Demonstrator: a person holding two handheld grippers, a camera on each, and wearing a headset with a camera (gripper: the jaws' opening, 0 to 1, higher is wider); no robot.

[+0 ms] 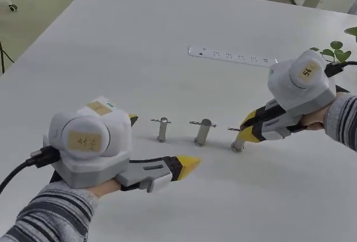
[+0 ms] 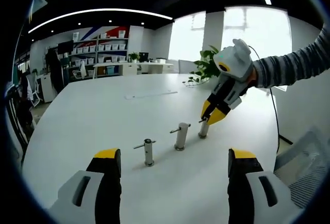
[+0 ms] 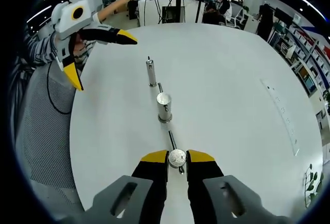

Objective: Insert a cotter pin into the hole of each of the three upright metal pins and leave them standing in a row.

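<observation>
While the left gripper (image 2: 175, 156) hangs wide open on the near side of the row, touching nothing, the right gripper (image 1: 249, 127) is closed narrowly on the head of the end pin (image 3: 177, 158), a yellow finger against each side, its cotter pin (image 3: 171, 142) crossing between them. The middle pin (image 3: 164, 105) and far pin (image 3: 151, 73) stand upright in line on the table (image 3: 232, 105).

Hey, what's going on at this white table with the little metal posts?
A person with two yellow-tipped grippers is working on three short upright steel pins standing in a row on the white table. Each has a thin wire cotter pin through its top. The right gripper has its jaws closed around the pin at the end of the row. The left gripper hovers open before the row, holding nothing.
</observation>
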